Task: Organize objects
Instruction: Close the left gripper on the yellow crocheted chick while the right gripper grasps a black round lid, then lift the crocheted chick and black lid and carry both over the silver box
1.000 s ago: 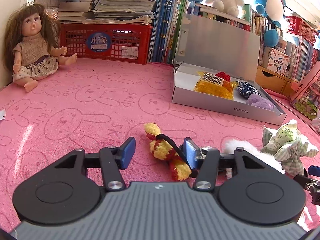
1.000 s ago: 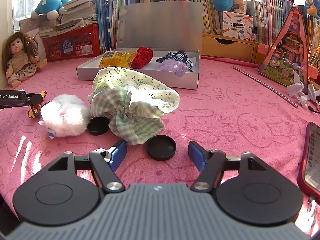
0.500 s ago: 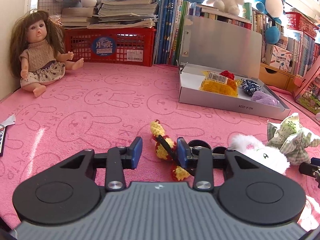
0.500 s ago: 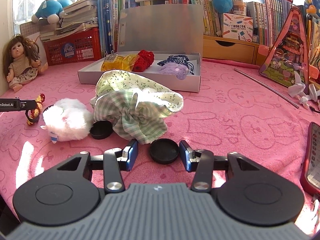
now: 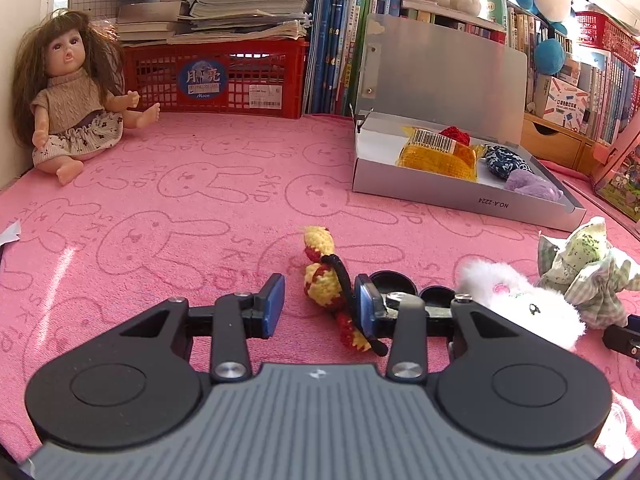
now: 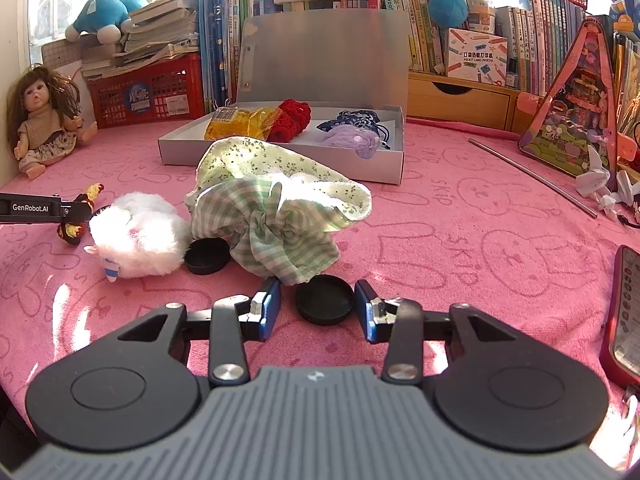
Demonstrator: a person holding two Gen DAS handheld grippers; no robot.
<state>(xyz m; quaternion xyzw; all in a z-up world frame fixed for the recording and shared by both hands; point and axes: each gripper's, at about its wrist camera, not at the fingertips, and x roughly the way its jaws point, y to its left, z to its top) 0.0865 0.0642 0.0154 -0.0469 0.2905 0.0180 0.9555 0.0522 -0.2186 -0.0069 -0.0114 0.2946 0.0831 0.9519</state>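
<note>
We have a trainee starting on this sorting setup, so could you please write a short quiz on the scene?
1. True or false: the silver box stands open.
2. Between the right gripper's fingers lies: A) a black lid B) a doll C) a book.
3. What sits between the left gripper's fingers?
Key: 1 true. 2 A; the jaws are closing around it. 3 the yellow-and-red crochet toy.

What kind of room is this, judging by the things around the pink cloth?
Most likely a child's room or a home study corner. A doll sits against the wall, plush toys perch on top of crowded rows of books, and a pink cloth printed with rabbits covers the surface.
</note>
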